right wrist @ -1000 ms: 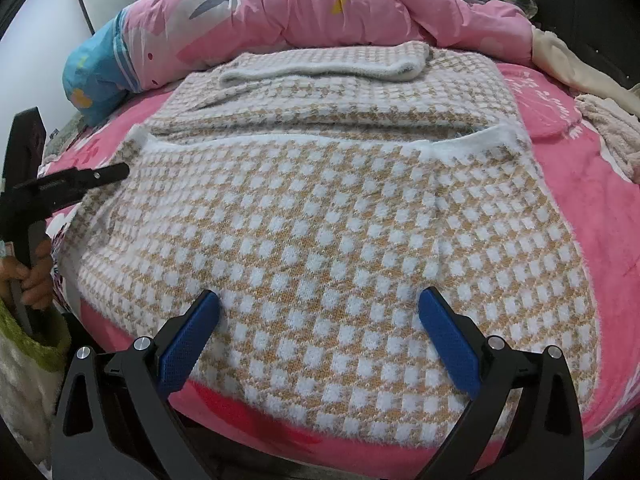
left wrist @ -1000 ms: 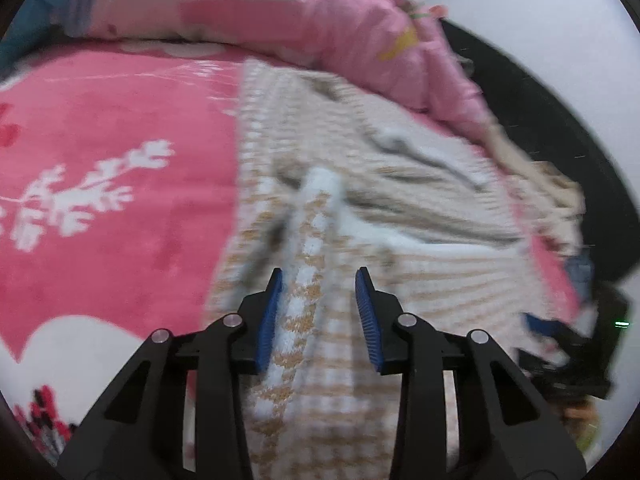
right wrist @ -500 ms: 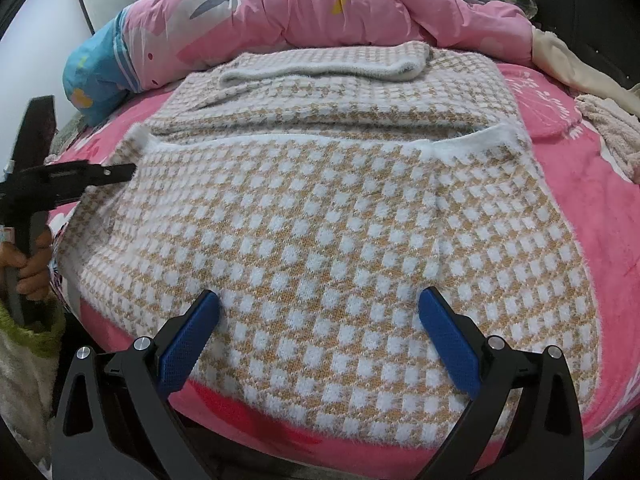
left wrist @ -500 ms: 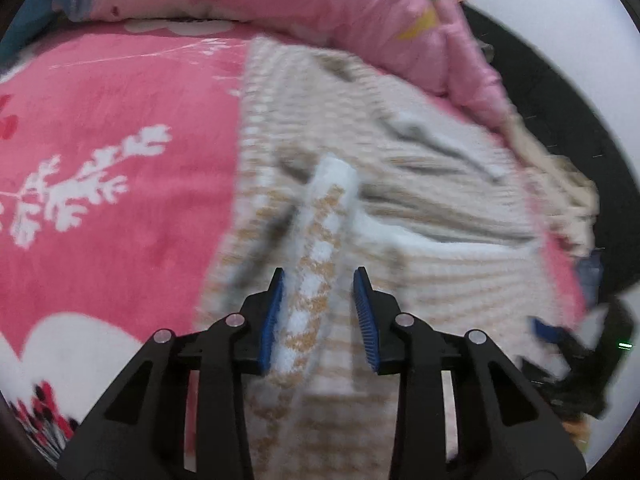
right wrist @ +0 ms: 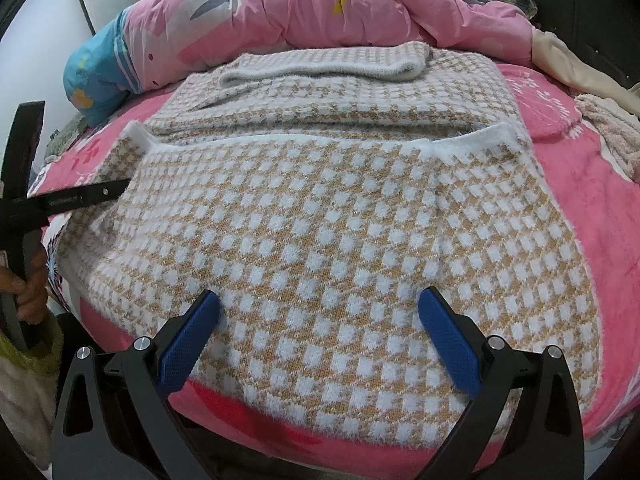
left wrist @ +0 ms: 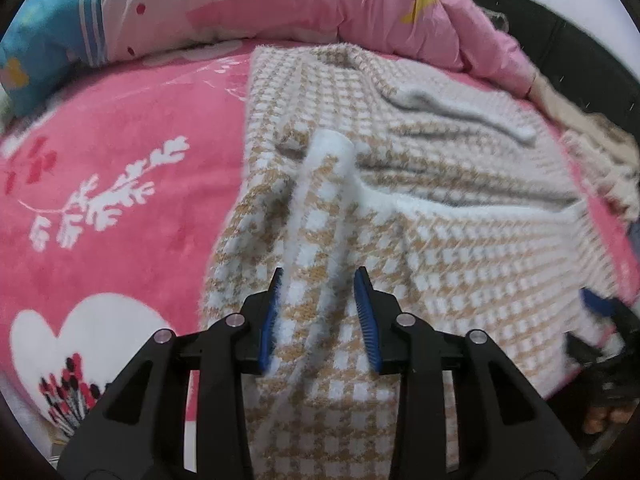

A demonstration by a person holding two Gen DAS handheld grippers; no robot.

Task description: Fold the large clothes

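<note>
A large tan-and-white checked sweater (right wrist: 320, 216) lies spread on a pink bed, its lower part folded up over the body. In the left wrist view a raised ridge of the sweater's left edge (left wrist: 320, 216) runs between the blue pads of my left gripper (left wrist: 318, 312). The pads stand partly apart, with the cloth between them. My left gripper also shows at the sweater's left edge in the right wrist view (right wrist: 96, 194). My right gripper (right wrist: 318, 328) is wide open over the sweater's near hem, holding nothing.
A pink blanket (left wrist: 120, 184) with white leaf and heart prints covers the bed. A bunched pink duvet (right wrist: 320, 12) and a blue pillow (right wrist: 96, 80) lie behind the sweater. Cream clothes (right wrist: 600, 96) sit at the right. A black headboard (right wrist: 580, 12) stands at the back right.
My left gripper has lifted slightly and the ridge of sweater edge stands taller between its pads. The right gripper has not moved.
</note>
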